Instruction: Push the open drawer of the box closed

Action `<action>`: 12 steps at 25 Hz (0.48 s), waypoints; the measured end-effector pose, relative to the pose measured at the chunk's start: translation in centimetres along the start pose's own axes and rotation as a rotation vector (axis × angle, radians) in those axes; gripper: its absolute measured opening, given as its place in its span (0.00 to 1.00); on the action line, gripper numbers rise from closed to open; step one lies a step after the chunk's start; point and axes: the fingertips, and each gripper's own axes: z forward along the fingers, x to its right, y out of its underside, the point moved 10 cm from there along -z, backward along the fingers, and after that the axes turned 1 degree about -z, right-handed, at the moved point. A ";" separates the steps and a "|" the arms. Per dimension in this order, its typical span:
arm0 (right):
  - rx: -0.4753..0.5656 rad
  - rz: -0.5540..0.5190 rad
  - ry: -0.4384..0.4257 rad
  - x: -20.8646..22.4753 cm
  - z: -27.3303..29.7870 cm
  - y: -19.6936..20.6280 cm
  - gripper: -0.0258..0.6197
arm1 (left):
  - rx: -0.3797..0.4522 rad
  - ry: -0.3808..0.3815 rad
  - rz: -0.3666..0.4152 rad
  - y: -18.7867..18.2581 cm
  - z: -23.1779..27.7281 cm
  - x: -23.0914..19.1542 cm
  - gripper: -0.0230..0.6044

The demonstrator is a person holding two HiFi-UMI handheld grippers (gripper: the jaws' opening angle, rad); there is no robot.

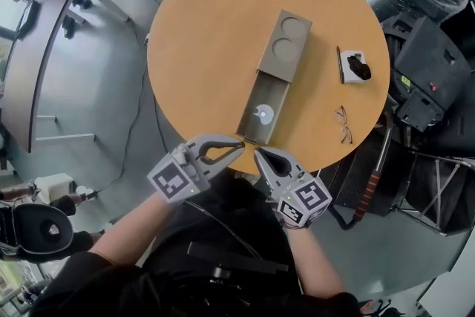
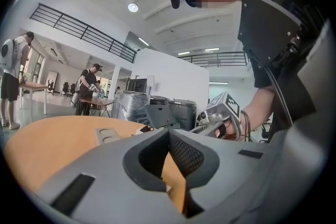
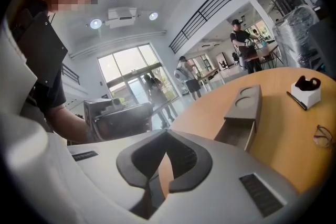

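Round counter (image 1: 200,26) carries box (image 1: 286,48), drawer (image 1: 266,111) open; left gripper (image 1: 239,148) and right gripper (image 1: 257,152) fingers pressed together, empty; off-centre push may skew box.

Open lab hall: mezzanine railing (image 2: 79,31), stacked equipment cases (image 1: 438,63).
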 end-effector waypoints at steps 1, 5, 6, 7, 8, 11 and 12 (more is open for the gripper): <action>-0.003 0.013 0.003 0.4 0.4 0.7 0.05 | -0.008 -0.001 0.000 0.8 0.2 -0.4 0.09; -0.020 0.063 0.011 1.7 2.0 3.8 0.05 | -0.011 -0.012 -0.027 3.9 1.0 -1.4 0.09; -0.024 0.078 0.014 1.9 2.3 4.6 0.05 | -0.014 -0.014 -0.035 4.7 1.1 -1.6 0.09; -0.027 0.091 0.019 2.3 2.7 5.3 0.05 | -0.018 -0.015 -0.039 5.5 1.3 -1.7 0.09; -0.029 0.102 0.027 2.7 3.0 6.0 0.05 | -0.020 -0.016 -0.038 6.2 1.5 -1.9 0.09; -0.039 0.136 0.047 4.1 3.9 8.2 0.05 | -0.036 -0.030 -0.059 8.6 2.0 -2.4 0.09; -0.043 0.150 0.052 4.5 4.2 8.8 0.05 | -0.044 -0.035 -0.072 9.2 2.1 -2.6 0.09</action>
